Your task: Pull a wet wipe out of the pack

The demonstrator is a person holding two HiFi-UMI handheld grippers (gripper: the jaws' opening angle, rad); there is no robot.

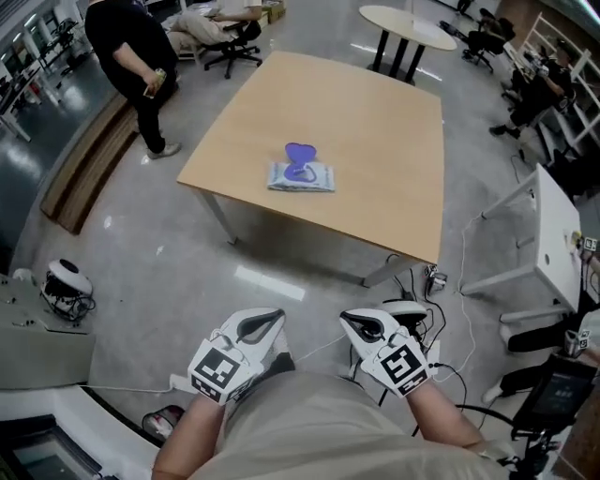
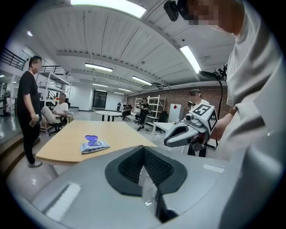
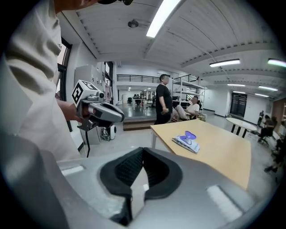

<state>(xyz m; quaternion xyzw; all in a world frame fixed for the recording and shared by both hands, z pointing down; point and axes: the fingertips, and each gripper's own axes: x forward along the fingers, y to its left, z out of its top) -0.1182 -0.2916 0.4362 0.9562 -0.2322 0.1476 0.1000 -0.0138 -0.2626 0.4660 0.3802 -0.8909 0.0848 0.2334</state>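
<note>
Claws together; pack, purple lid raised

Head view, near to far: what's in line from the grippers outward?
left gripper and right gripper side by side, both shut → floor → wooden table, near edge → wet wipe pack, purple lid open → round white table

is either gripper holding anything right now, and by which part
Nothing is held. The left gripper and right gripper are both shut and empty, short of the table, where the wet wipe pack lies.
</note>
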